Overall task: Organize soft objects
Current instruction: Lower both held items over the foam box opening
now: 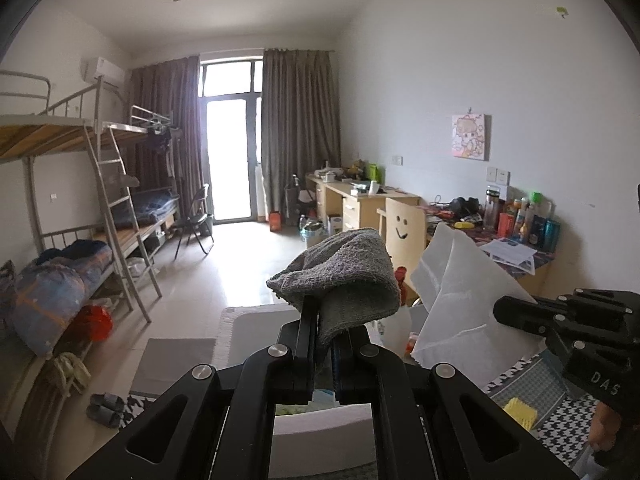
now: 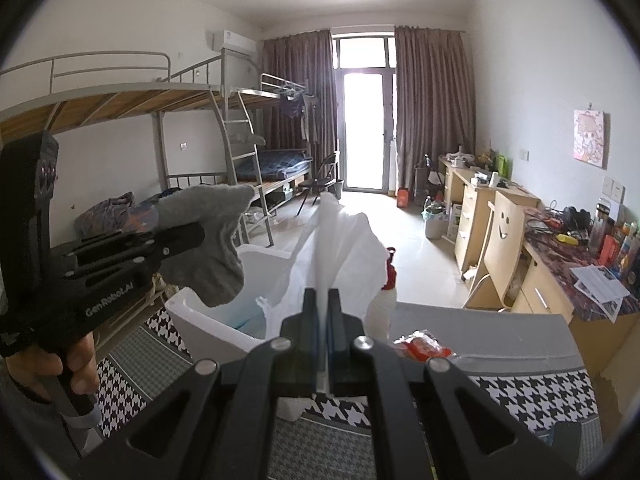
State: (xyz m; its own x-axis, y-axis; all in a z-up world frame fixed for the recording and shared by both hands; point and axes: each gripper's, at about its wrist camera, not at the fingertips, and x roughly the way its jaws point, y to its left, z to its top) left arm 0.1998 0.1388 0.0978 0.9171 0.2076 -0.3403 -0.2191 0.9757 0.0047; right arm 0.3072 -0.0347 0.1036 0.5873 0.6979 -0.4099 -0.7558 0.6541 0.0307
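Grey towel (image 1: 340,276): pinched between the pressed-together jaws of the left gripper (image 1: 324,334), bunched above and beyond the fingertips. White sheet (image 2: 336,248): clamped in the right gripper (image 2: 324,312), fanning upward past its tips. Beyond and beneath both: white foam box (image 2: 216,320) on a houndstooth cloth (image 2: 532,396).

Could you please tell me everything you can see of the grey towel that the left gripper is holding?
The grey towel is a small, fuzzy terry cloth with a frayed edge, crumpled and folded over itself. It is held in the air, pinched between the shut jaws of the left gripper, bunching above them and drooping to one side. In the right wrist view it hangs just above the white foam box. Nothing but the jaws visibly touches it.
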